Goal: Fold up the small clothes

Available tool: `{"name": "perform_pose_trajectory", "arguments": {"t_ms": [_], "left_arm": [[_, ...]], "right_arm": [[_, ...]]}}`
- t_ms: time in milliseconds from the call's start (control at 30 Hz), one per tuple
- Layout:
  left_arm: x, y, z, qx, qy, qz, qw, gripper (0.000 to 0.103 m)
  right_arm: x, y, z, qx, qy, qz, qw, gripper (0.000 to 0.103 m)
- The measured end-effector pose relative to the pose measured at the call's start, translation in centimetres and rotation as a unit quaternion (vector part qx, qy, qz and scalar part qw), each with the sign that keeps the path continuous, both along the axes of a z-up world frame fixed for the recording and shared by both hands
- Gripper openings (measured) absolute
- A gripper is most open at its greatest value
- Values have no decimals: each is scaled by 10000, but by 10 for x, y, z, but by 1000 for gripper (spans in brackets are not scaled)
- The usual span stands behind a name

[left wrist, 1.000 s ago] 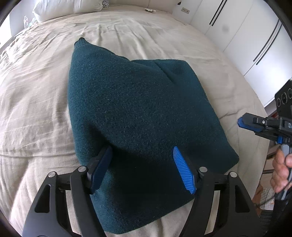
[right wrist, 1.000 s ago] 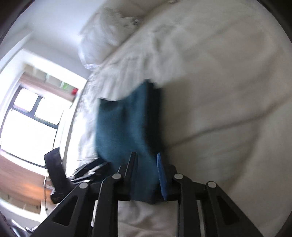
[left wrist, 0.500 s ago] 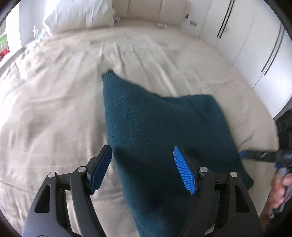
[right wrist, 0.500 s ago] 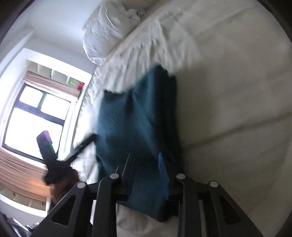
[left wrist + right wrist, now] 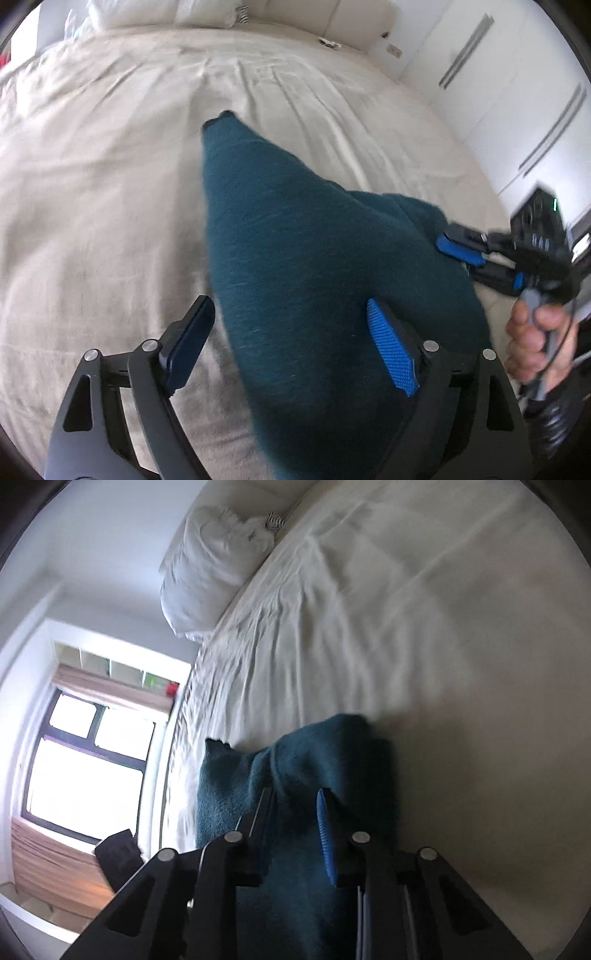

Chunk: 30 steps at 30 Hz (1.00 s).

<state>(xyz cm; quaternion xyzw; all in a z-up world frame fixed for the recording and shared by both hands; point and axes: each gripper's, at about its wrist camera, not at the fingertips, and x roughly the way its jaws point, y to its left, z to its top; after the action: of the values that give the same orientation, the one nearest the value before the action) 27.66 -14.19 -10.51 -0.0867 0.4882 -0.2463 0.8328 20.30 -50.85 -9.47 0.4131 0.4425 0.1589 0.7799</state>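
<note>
While the left tool (image 5: pixel 291 345) has just widened, the sweater (image 5: pixel 295 258) bunches narrower.

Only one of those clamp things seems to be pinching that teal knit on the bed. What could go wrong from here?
The right gripper pinches a bunched edge of the teal sweater, so the thick knit could slip out mid-move. The left gripper has just been opening, jaws wide and not pressing the fabric, so that side may sag or drag on the bedsheet, spoiling the fold.

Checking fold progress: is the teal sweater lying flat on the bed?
No. The sweater is bunched and lifted off the bed at one edge, pinched in the right hand-held gripper.
</note>
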Motion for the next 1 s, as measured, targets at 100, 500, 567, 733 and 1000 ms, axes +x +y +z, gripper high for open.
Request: {"name": "perform_pose_trajectory", "arguments": {"t_ms": [100,500,567,733,1000], "left_arm": [[-10,30,19,-123,-383,475,9981,84],[-23,40,-20,-1179,949,192,9883,84],[-19,39,-20,-1248,1067,155,9863,83],[-2,26,-26,-1241,1493,-73,9809,54],[15,13,-18,-935,1597,-164,9826,42]], "right_arm": [[-27,-21,14,-247,-76,-291,9992,51],[-56,2,-7,-440,369,368,9977,69],[-57,4,-7,-364,388,430,9977,69],[-57,16,-7,-378,467,737,9955,69],[-48,21,-13,-519,810,795,9922,38]]}}
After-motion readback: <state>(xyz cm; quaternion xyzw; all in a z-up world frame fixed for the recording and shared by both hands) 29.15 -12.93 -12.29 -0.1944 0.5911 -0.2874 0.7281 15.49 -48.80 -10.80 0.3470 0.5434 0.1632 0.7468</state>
